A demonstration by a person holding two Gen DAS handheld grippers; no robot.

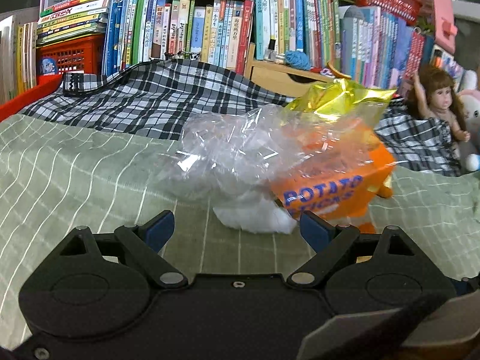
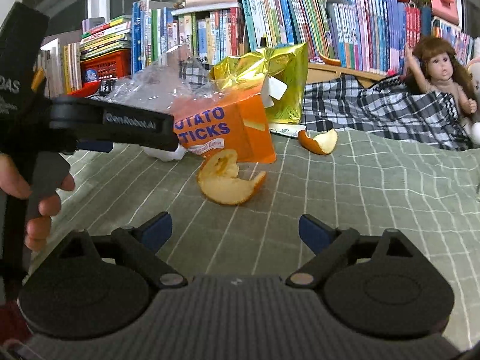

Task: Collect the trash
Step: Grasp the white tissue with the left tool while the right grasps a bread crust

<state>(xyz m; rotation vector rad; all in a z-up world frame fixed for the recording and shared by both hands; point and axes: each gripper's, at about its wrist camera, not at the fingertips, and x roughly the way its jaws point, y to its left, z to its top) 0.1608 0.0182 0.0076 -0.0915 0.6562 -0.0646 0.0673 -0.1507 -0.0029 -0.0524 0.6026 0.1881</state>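
both claws are spread with nothing between the pads. the left claw (image 1: 237, 225) points at the pile just ahead of its tips: a crumpled clear plastic bag (image 1: 234, 147) lies straight in front, with a white wad (image 1: 258, 216) below it nearly between the pads, and an orange potato sticks box (image 1: 333, 186) just ahead to the right, partly under the plastic. a gold foil wrapper (image 1: 336, 97) stands behind the box. the wide spread suits a bulky, soft bag, which judged from here is the likely first grasp. the right claw (image 2: 235, 229) hovers over the green checked bed cover (image 2: 375, 198), with one orange peel (image 2: 229, 178) near and slightly left of centre ahead, and a second orange peel (image 2: 319, 141) farther ahead to the right; a person's hand (image 2: 36, 198) holding the other tool shows at the left edge. count of trash visible: one plastic bag, one white wad, one box, one foil wrapper, two peels. none is collected yet. the items lie loose on the bed, so each can be approached from the front. a doll (image 2: 441, 69) sits far right, apart from the trash.
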